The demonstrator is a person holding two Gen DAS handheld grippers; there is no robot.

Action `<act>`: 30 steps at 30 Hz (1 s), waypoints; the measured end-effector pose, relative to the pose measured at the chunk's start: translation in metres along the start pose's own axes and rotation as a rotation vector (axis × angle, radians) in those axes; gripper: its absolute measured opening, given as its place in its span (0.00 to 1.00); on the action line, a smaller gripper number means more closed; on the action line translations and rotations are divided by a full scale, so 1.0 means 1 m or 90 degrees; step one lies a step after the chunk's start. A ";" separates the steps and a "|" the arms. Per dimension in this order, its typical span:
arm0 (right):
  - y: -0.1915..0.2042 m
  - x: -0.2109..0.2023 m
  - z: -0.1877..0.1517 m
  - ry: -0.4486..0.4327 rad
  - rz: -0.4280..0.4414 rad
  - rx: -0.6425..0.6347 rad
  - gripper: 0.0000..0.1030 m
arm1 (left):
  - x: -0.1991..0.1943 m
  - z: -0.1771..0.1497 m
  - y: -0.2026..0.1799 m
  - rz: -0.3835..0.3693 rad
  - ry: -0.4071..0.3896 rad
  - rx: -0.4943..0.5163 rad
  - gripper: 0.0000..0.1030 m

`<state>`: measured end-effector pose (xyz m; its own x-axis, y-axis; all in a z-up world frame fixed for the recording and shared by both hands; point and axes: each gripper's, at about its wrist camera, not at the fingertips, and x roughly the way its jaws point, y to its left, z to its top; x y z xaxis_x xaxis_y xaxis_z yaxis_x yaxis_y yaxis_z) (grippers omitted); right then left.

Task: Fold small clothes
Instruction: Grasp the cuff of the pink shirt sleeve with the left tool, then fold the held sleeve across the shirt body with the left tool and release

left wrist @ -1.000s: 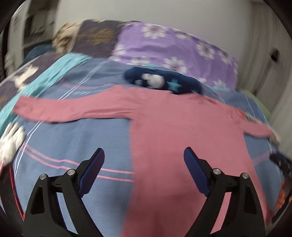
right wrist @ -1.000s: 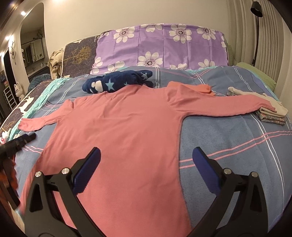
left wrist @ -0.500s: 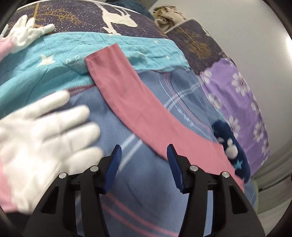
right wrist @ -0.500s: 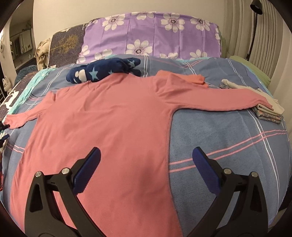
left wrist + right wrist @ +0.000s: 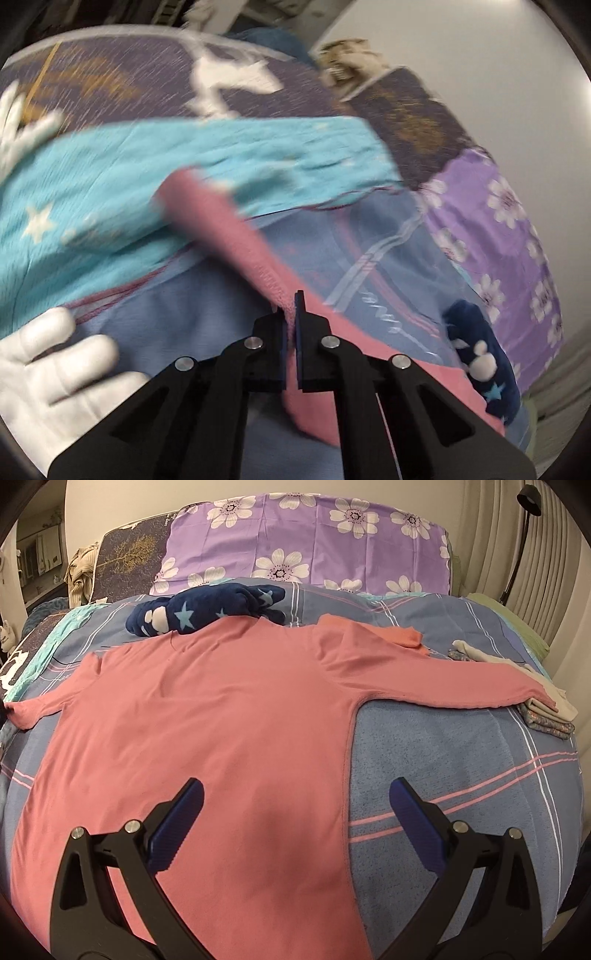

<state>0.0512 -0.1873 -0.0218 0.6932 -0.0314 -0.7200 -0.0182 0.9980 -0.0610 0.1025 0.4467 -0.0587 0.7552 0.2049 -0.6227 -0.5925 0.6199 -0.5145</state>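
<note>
A pink long-sleeved shirt (image 5: 221, 716) lies spread flat on the bed, both sleeves out to the sides. My left gripper (image 5: 291, 314) is shut on the shirt's left sleeve (image 5: 229, 229), pinching its edge partway along; the cuff end lies over a turquoise blanket (image 5: 110, 173). My right gripper (image 5: 295, 823) is open and empty, hovering over the shirt's lower body near its right side seam. The right sleeve (image 5: 461, 683) reaches to a folded stack.
A navy star-patterned garment (image 5: 207, 609) lies above the shirt's collar. A folded stack of clothes (image 5: 546, 709) sits at the right edge. A white-gloved hand (image 5: 55, 376) rests on the blue striped bedcover (image 5: 461, 768). Purple flowered pillows (image 5: 314, 542) stand at the back.
My left gripper swung to the left sleeve, closed from open and now pinches the sleeve. The right gripper drifted slightly closer over the shirt, still open.
</note>
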 end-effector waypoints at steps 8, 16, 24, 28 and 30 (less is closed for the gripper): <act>-0.016 0.007 0.000 -0.003 0.016 0.039 0.98 | -0.059 -0.074 -0.213 -0.222 0.010 0.313 0.02; -0.044 0.010 -0.003 0.003 0.007 0.078 0.98 | -0.054 -0.253 -0.342 -0.354 0.179 0.548 0.45; -0.050 0.020 0.013 0.020 0.062 0.066 0.98 | -0.064 -0.287 -0.304 -0.265 0.149 0.643 0.77; -0.015 0.030 0.044 0.017 0.129 -0.004 0.77 | -0.061 -0.258 -0.263 -0.205 0.135 0.622 0.82; 0.013 0.034 0.059 0.010 0.159 -0.060 0.63 | -0.058 -0.248 -0.245 -0.171 0.129 0.620 0.83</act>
<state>0.1170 -0.1718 -0.0061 0.6475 0.2143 -0.7313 -0.2556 0.9651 0.0564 0.1338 0.0949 -0.0429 0.7142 -0.1072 -0.6917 0.1413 0.9899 -0.0075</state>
